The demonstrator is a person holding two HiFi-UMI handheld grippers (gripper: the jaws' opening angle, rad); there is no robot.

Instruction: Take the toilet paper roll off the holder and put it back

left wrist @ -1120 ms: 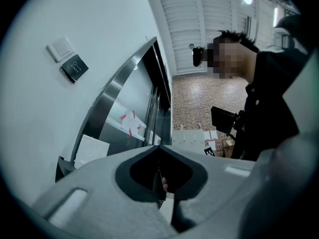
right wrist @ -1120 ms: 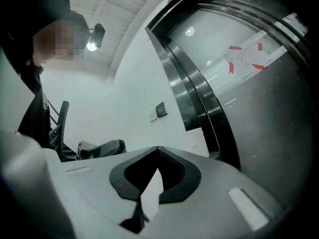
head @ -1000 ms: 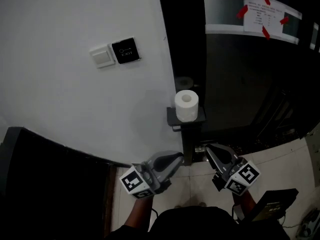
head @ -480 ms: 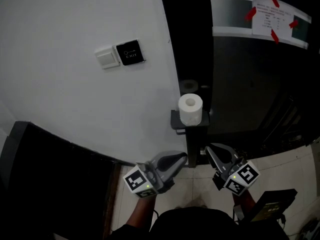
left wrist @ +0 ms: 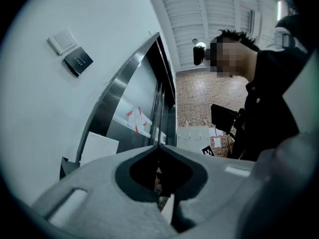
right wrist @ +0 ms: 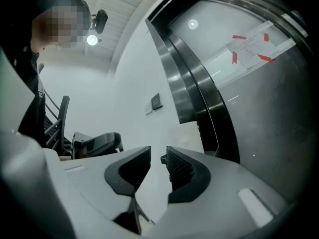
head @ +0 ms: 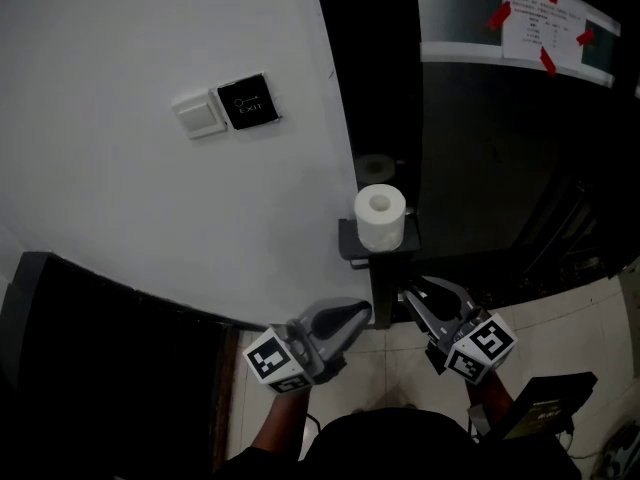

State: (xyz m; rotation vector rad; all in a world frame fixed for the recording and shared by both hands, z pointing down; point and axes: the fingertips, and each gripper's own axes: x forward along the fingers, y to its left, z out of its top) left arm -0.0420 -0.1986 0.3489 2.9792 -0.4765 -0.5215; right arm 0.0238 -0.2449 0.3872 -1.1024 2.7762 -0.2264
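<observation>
While just opening, right gripper (right wrist: 158, 156) empty.

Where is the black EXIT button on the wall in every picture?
Head view: the black EXIT button is upper left, on the white wall beside a white switch.
Left gripper view: upper left, tilted.
Right gripper view: small, near centre, left of the steel frame.
Shared landmark: the notice taped in red.

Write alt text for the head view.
A white toilet paper roll stands upright on a dark holder beside a white wall. Below it, the left gripper, shut, and the right gripper, its jaws just opened and empty, point toward it.
</observation>
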